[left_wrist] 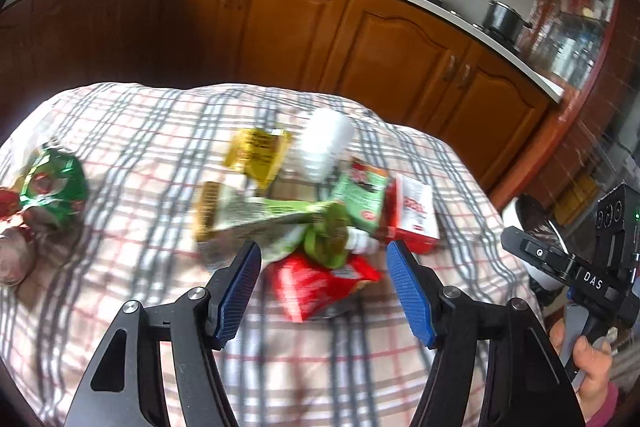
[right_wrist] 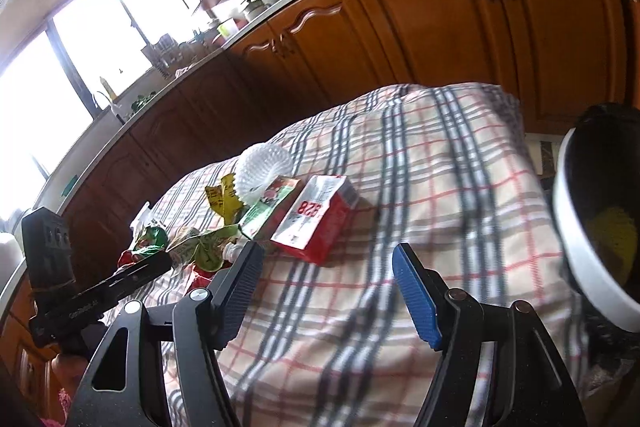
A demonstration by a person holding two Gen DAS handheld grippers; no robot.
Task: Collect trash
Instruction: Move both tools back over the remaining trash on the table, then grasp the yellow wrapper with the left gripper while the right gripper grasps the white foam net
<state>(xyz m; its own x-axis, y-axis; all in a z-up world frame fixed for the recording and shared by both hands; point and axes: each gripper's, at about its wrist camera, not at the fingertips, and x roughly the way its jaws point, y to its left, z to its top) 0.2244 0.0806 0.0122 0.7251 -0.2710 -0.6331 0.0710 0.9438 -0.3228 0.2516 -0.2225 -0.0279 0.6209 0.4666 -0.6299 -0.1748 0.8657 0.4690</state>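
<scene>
Trash [left_wrist: 320,223], a heap of wrappers and cartons, lies mid-table on the checked cloth [left_wrist: 140,147]. At the table's right edge a white bin [right_wrist: 576,259] holds something yellow. Left gripper [left_wrist: 324,263] and right gripper [right_wrist: 326,267] hover tilted downward, jaws spread, empty.

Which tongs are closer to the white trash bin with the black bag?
Right. The right tongs hang open over the checked tablecloth with the white trash bin with the black bag just beside them. The left tongs hang open above the wrapper pile, farther away.
</scene>
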